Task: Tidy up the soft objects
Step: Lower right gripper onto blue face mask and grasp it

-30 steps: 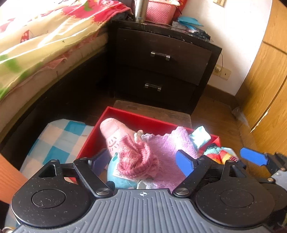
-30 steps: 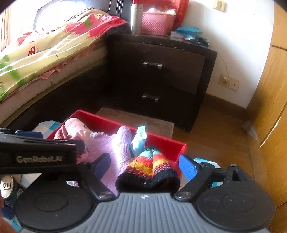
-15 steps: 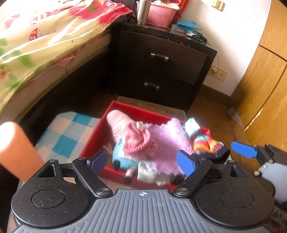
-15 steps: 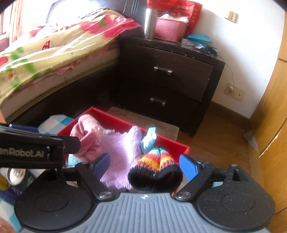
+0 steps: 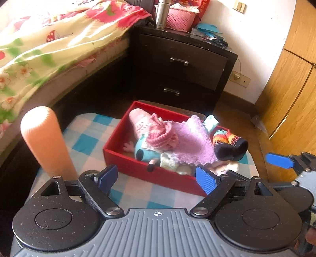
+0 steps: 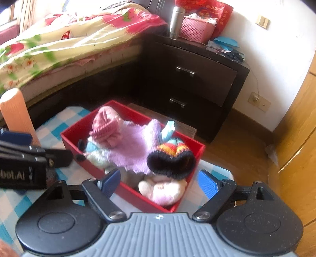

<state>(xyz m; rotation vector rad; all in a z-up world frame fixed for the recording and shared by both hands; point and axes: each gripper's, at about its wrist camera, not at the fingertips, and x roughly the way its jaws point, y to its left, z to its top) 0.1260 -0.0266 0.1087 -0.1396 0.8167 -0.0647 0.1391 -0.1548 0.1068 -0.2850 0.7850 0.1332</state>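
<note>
A red box [image 5: 126, 164] [image 6: 75, 136] sits on a blue-and-white checked cloth [image 5: 86, 136] and holds soft things. Among them are a pink knit hat [image 5: 160, 136] [image 6: 104, 124], a lilac cloth [image 5: 195, 138] [image 6: 134, 150], a striped knit hat with a black brim [image 5: 229, 144] [image 6: 171, 156], a light blue plush toy [image 5: 144, 150] and a pale pink plush [image 6: 162, 189]. My left gripper [image 5: 158, 178] hovers open above the box's near wall, nothing between its fingers. My right gripper [image 6: 160, 181] stands open over the box's near corner, also holding nothing.
An orange ribbed cylinder [image 5: 43, 138] [image 6: 13, 110] stands upright on the cloth at the left. Behind the box are a dark nightstand [image 5: 183, 65] with a steel flask [image 5: 162, 13] and pink basket [image 5: 179, 17], a bed [image 5: 49, 45] at the left, wooden wardrobe doors [image 5: 292, 89] at the right.
Both grippers have drawn back and up from the box, so the whole box and the orange cylinder now show. Neither gripper took anything; the soft things stay in the box.
</note>
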